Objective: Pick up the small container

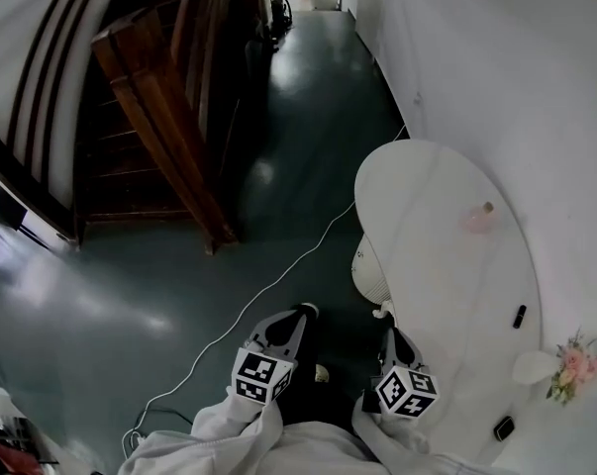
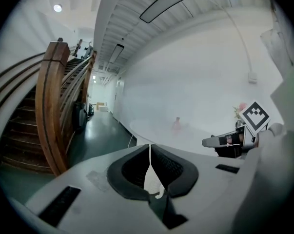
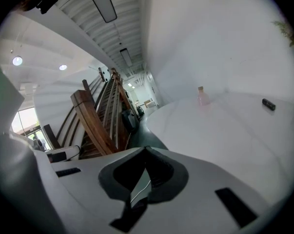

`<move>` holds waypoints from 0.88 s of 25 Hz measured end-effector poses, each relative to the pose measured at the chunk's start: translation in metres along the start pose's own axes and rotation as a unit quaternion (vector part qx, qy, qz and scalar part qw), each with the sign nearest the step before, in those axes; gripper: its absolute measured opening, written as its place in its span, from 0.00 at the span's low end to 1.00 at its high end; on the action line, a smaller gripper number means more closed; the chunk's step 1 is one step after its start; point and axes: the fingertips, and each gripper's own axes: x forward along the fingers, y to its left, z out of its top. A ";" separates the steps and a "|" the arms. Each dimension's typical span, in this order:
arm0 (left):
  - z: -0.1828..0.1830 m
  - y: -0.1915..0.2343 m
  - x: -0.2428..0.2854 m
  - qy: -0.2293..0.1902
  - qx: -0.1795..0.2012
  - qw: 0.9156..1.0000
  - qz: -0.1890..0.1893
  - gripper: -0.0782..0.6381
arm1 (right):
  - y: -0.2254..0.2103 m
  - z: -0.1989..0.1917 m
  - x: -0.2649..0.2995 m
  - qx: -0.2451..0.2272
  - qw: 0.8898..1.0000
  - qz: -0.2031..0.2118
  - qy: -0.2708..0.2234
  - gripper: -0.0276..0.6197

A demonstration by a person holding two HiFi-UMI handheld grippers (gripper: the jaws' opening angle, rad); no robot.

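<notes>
The small container [image 1: 481, 216] is a pale pink bottle with a cork-coloured top. It stands upright on the far part of the white oval table [image 1: 447, 265]. It also shows far ahead in the left gripper view [image 2: 177, 124] and in the right gripper view [image 3: 202, 96]. My left gripper [image 1: 303, 313] is over the floor beside the table's near end, jaws shut and empty [image 2: 149, 145]. My right gripper [image 1: 388, 332] hovers at the table's near edge, also shut with nothing in it [image 3: 146, 150]. Both are well short of the container.
A small black object [image 1: 519, 316] and another [image 1: 504, 427] lie on the table near a white dish with flowers [image 1: 573, 364]. A round white thing [image 1: 369, 270] sits under the table's edge. A white cable [image 1: 268, 290] crosses the dark floor. A wooden staircase [image 1: 159, 117] rises at left.
</notes>
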 end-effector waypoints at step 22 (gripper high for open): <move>0.088 -0.016 0.200 0.033 0.081 0.983 -0.163 0.14 | -0.098 0.086 0.056 0.099 0.983 -0.143 -0.060 0.12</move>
